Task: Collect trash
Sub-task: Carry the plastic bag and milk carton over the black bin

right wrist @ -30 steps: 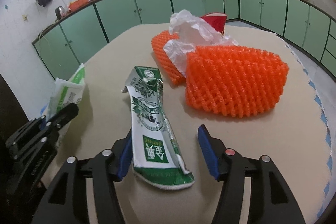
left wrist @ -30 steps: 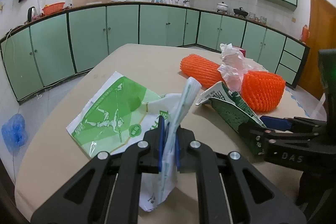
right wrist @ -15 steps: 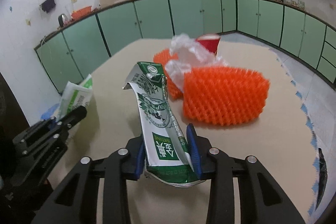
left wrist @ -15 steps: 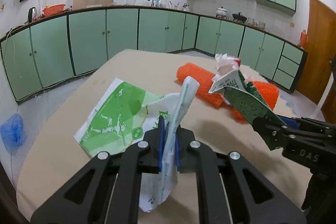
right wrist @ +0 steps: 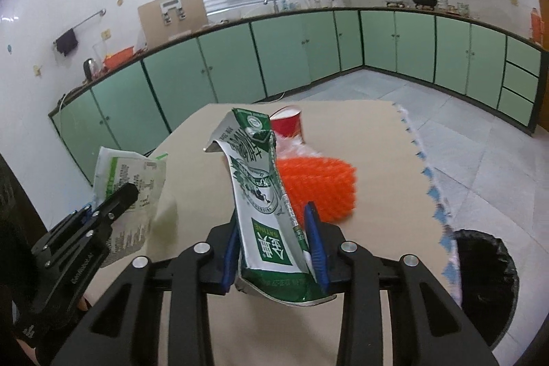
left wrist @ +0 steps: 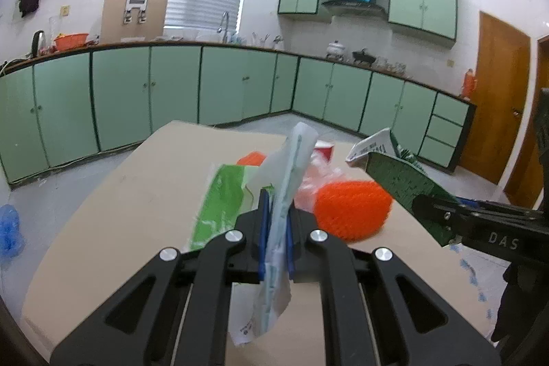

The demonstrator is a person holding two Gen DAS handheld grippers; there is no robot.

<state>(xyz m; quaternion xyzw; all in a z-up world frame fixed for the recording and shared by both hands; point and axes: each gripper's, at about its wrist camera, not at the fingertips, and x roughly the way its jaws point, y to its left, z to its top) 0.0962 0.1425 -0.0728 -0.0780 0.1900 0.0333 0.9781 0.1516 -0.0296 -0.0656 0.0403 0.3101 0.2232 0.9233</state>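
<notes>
A beige counter (right wrist: 360, 139) with a scalloped blue-and-white cloth edge on its right stands in a kitchen lined with pale green cabinets (left wrist: 171, 91) under a blinded window, and a black-lined bin (right wrist: 487, 266) sits on the floor just right of the right tongs (right wrist: 274, 249). Those tongs pinch a flattened green-and-white milk carton (right wrist: 260, 180) raised off the counter, while the left tongs (left wrist: 275, 228) are pressed together on a thin green-and-white plastic wrapper (left wrist: 284, 180), also held clear of the surface. Beyond both pairs, near the carton, lie an orange foam fruit net (right wrist: 319, 184), a crumpled clear plastic film (left wrist: 312, 174) and a red paper cup (right wrist: 288, 126).
</notes>
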